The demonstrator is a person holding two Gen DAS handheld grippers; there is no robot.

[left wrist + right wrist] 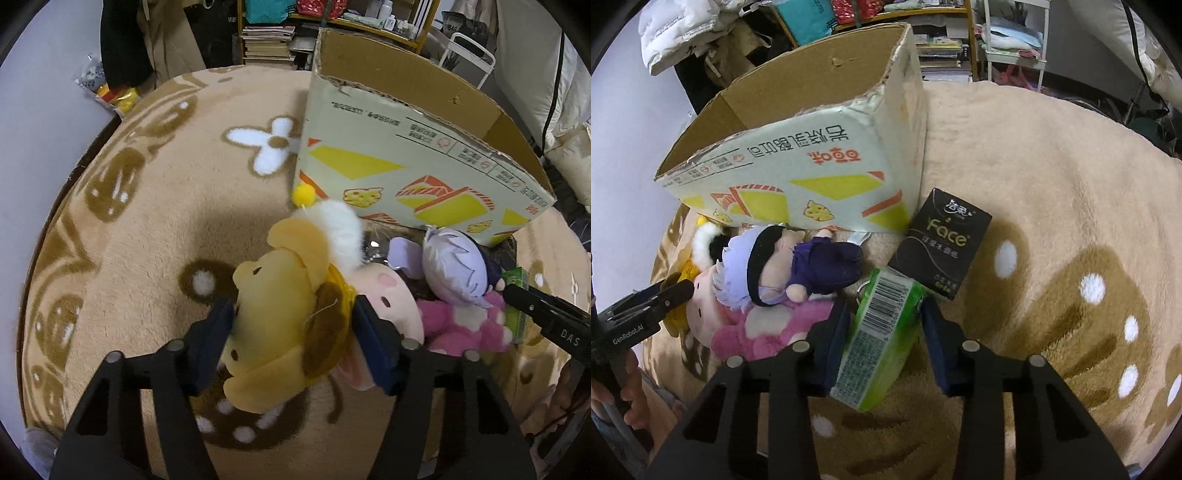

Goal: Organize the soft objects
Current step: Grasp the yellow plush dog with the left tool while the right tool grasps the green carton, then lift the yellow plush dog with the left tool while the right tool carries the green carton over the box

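Left gripper (pixel 293 314) clamps a yellow-brown plush bear (pixel 280 332); right gripper (pixel 884 325) pinches a barcoded green tissue pack (pixel 879 332) beside a black "Face" pack (pixel 940 243).

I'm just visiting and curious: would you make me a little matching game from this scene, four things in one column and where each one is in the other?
Things:
1. yellow plush
2. green tissue pack
3. black tissue pack
4. cardboard box

Places:
A. lying free on the blanket, beside the box
B. standing open-topped at the back of the blanket
C. between the left gripper's fingers
D. between the right gripper's fingers

Pairs: 1-C, 2-D, 3-A, 4-B
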